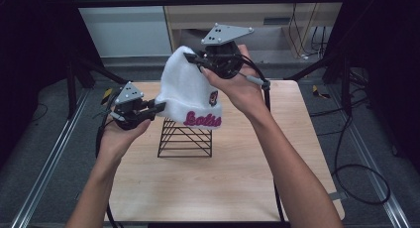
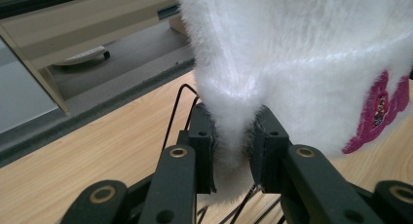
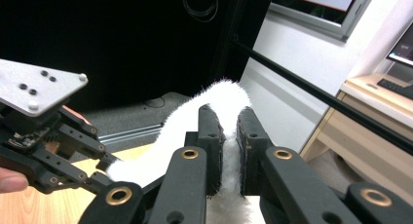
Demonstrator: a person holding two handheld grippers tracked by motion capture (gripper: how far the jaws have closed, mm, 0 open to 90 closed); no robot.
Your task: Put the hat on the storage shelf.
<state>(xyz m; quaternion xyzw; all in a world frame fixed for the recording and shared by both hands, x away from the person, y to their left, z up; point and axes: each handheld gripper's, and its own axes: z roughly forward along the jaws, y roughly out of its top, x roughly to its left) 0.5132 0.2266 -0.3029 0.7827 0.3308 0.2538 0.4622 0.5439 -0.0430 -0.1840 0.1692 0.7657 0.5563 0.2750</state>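
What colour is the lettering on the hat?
Magenta pink lettering on the white hat; high view shows it best.

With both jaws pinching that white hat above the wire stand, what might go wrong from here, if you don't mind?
1. The left gripper pinches only a thin fold at the edge of the white hat, so the fluffy fabric may slip out.
2. The hat hangs close over the black wire stand; its knit could snag on a wire.
3. The right gripper grips the hat's top; pulling the hands apart may stretch it.
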